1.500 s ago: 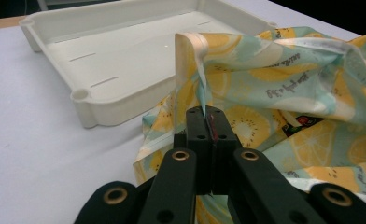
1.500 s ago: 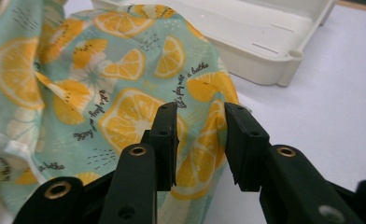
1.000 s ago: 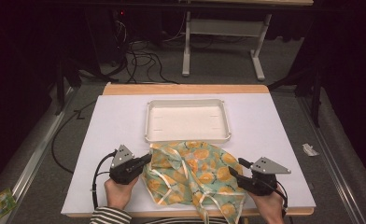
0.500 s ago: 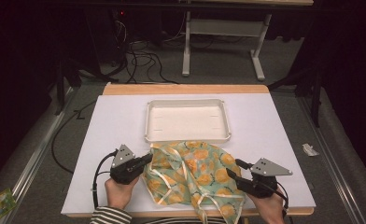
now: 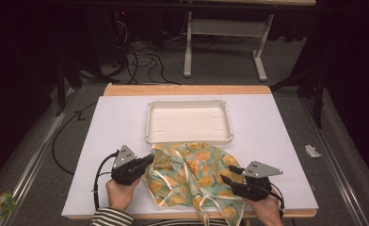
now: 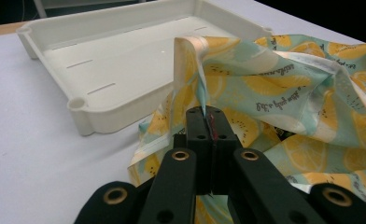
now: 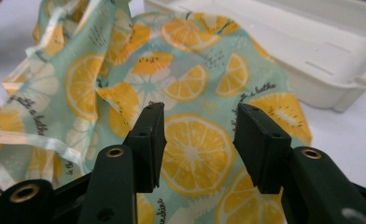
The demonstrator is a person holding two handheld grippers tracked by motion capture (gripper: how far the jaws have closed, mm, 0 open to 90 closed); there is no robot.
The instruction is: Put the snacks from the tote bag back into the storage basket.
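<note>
The left gripper [image 6: 208, 122] is clenched on a raised fold of the lemon-print cloth [image 5: 192, 176], the fabric standing up just beyond its pinched jaws, with the white tray [image 6: 85, 114] lying past them to one side. It sits where it was a second ago. The right gripper [image 7: 202, 140] has its jaws parted over the cloth's near edge; they have just been closing, and a printed orange slice lies in the gap between them, not yet pressed. Compared with the earlier high view, this gripper has edged slightly further onto the fabric.
</note>
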